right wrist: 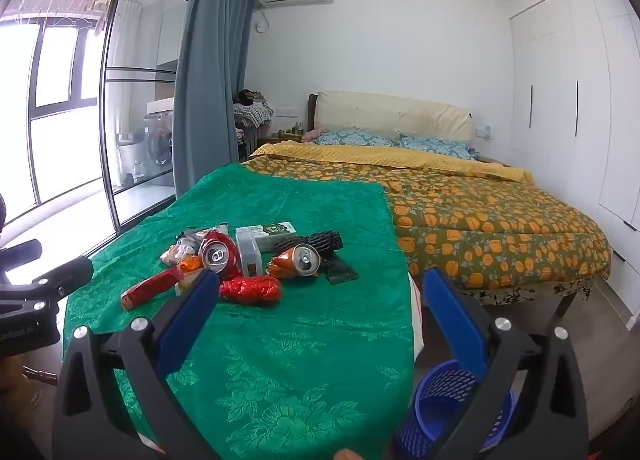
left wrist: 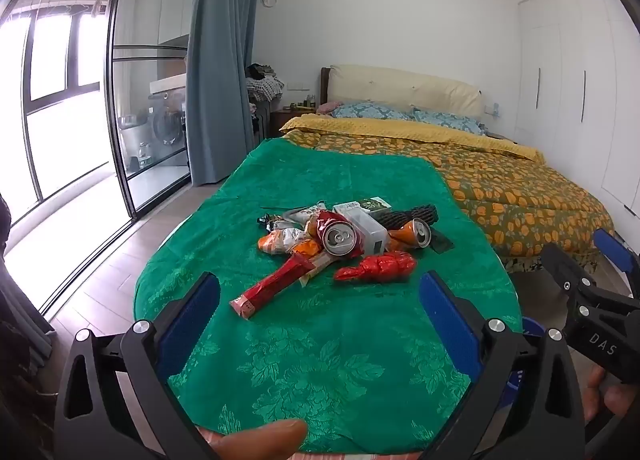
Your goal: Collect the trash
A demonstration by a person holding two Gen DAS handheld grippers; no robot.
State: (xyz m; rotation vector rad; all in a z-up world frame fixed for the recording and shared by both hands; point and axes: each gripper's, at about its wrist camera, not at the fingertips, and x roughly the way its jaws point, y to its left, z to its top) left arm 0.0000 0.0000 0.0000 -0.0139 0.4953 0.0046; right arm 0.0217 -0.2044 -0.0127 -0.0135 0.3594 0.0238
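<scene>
i hold my left gripper (left wrist: 320,288) and right gripper (right wrist: 320,288) short of the trash pile (left wrist: 344,238), both spread wide and empty, ready to pick. the pile sits mid green cloth (left wrist: 312,372); the blue basket (right wrist: 448,412) waits below the table edge, half hidden behind my finger.

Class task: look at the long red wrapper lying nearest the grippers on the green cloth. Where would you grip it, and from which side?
Grip the long red wrapper near its free near end, which sticks out of the pile towards the left gripper. Probably best to come from above with the open jaws across its narrow width: it lies flat on the cloth, and its far end is tucked under the red can.
</scene>
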